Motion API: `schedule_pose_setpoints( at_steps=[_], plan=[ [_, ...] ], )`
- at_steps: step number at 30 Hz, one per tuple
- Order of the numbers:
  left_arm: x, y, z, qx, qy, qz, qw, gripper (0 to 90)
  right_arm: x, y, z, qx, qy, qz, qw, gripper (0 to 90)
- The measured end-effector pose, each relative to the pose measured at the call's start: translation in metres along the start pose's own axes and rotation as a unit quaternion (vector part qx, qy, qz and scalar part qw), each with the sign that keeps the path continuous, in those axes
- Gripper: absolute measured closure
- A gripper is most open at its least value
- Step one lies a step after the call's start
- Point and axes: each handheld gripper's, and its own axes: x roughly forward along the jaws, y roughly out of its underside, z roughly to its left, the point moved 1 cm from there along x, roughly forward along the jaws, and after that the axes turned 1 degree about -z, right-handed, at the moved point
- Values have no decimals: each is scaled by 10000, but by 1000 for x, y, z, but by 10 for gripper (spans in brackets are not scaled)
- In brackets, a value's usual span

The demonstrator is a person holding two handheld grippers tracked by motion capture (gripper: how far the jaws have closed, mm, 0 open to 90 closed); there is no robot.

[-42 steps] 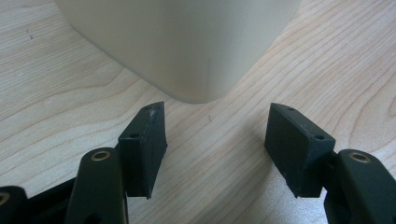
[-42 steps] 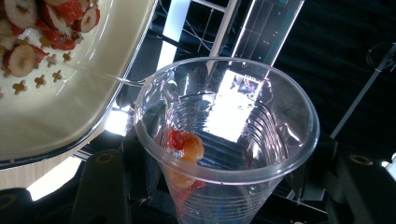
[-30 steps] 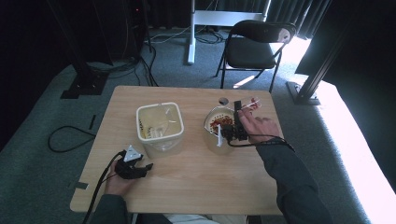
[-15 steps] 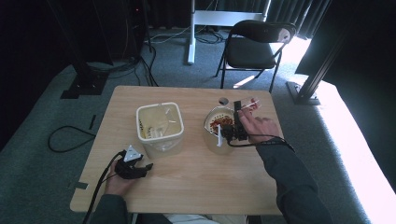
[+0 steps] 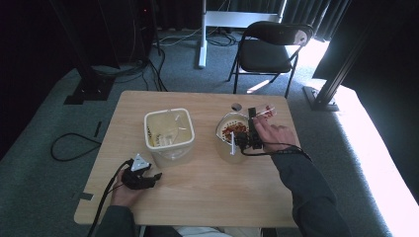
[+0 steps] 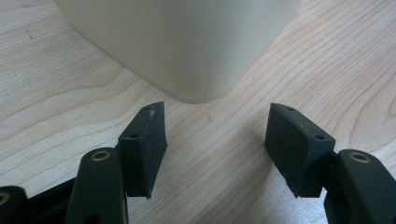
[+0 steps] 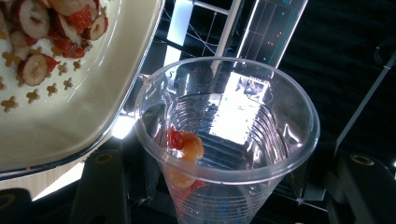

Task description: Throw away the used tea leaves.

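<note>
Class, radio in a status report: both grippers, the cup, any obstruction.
Left gripper open, idle by square tub. Right gripper shut on clear cup, tipped beside bowl; few fruit bits left inside. Nothing blocking.

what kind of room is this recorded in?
Probably a lab or studio set up for recording, not a kitchen: grey carpet floor, loose black cables, dark metal stand legs, a black folding chair behind the light wooden table.

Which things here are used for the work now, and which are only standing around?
In use:
- clear cup gripped in right tongs, a few fruit pieces inside
- bowl of fruit

Standing around:
- square container beside open left tongs
- chair
</note>
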Motion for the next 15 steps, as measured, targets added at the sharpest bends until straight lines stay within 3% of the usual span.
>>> schedule_pose_setpoints(
  at_steps=[12, 13, 14, 15],
  plan=[
    [0, 0, 0, -6, -4, -4, 10000, 392, -1, 1, -1, 147, -28, -29, 9999, 377],
    [0, 0, 0, -5, -3, -4, 10000, 392, -1, 2, -2, 259, -82, -42, 9996, 376],
    [0, 0, 0, -4, -2, -3, 10000, 393, 0, 5, -4, 585, -239, -131, 9979, 376],
    [0, 0, 0, -2, -1, -3, 10000, 392, 1, 7, -5, 661, -260, -138, 9974, 375]
  ],
)
